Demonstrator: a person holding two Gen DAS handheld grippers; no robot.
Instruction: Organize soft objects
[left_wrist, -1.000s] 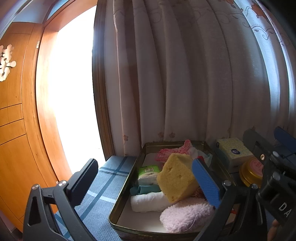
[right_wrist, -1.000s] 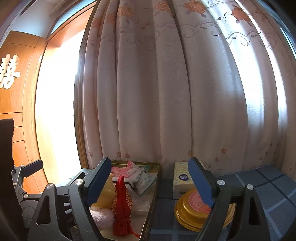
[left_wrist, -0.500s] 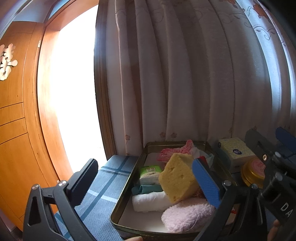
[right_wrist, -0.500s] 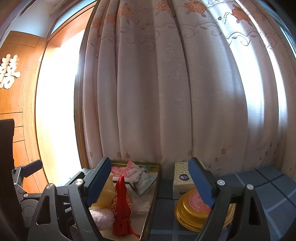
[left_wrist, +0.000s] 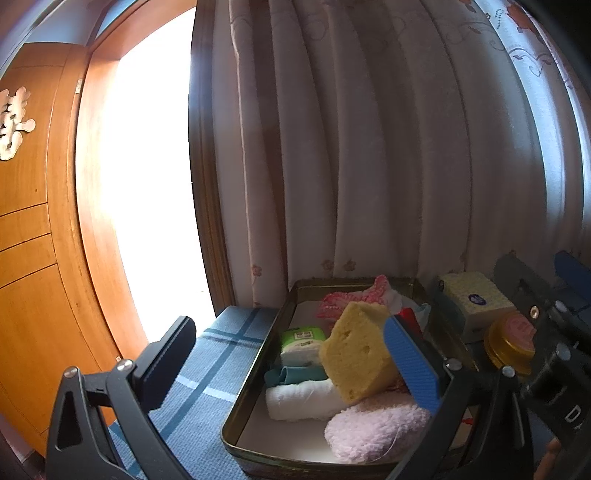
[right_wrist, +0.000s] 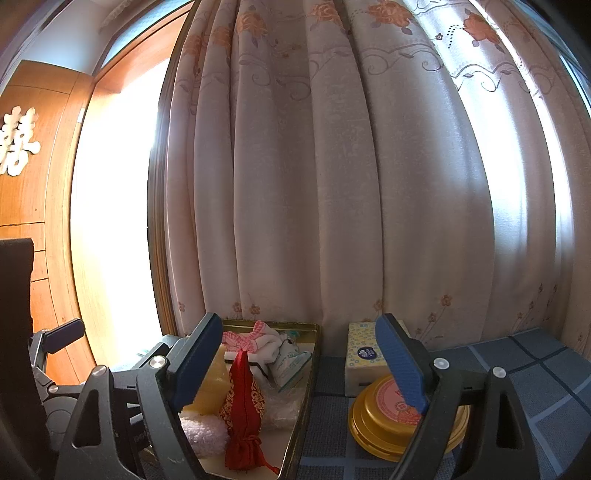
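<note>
Next to nothing has changed over the last second: the view from the left gripper (left_wrist: 291, 363) has drifted a hair sideways, and the right gripper (right_wrist: 301, 363) shows the same scene as before. Both stand wide open with nothing between their fingers, hovering level just in front of the tin tray (left_wrist: 255, 363) that sits on the blue checked surface (left_wrist: 207, 373) against the curtain (right_wrist: 332, 184). The soft things lie inside the tray — one yellow sponge (left_wrist: 356, 356) propped at a tilt over one rolled white cloth (left_wrist: 303, 400), one fluffy pink puff (left_wrist: 373, 430) at the near end, one teal cloth (left_wrist: 291, 374), one green-topped tissue pack (left_wrist: 301, 341), and one pink-and-white knit piece (left_wrist: 351, 299) at the far end. From the right side one red tasselled pouch (right_wrist: 242, 410) and one clear wipes packet (right_wrist: 290, 365) also show in the tray. Outside it, to the right, stand one yellow tissue box (right_wrist: 360, 356) and one round gold tin (right_wrist: 388, 415), the tin just in front of the box.
</note>
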